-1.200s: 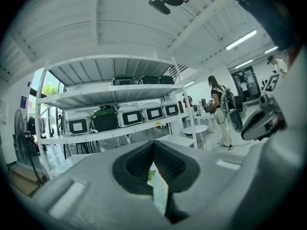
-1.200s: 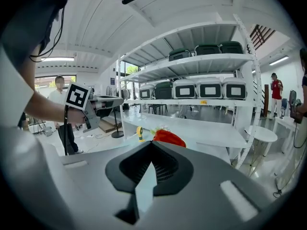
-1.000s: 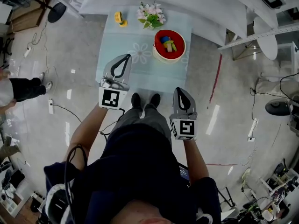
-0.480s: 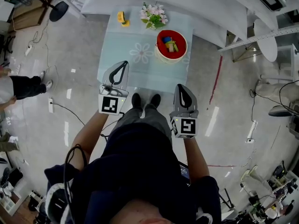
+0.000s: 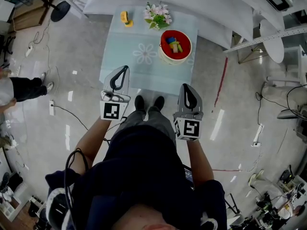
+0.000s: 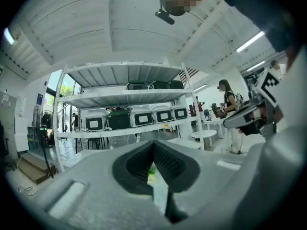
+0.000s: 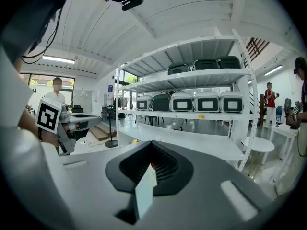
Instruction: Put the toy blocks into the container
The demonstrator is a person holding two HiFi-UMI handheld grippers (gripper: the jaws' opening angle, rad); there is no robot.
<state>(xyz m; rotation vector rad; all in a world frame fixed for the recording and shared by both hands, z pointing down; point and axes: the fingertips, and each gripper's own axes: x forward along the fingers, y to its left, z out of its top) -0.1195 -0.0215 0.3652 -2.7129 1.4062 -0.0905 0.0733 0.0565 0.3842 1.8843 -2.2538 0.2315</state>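
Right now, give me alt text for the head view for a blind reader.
From above, a person holds the left gripper and right gripper, both shut and empty, near a small table bearing a red bowl of toy blocks, flowers and a small yellow object.

blocks [image 5: 173,45] in bowl [image 5: 163,41] too small to id; bystander [image 5: 21,89] cut off left

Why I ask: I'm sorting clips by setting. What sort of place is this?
Probably a lab or workshop hall: tall white shelving carrying rows of equipment cases, cables trailing over a polished floor, other people standing about.
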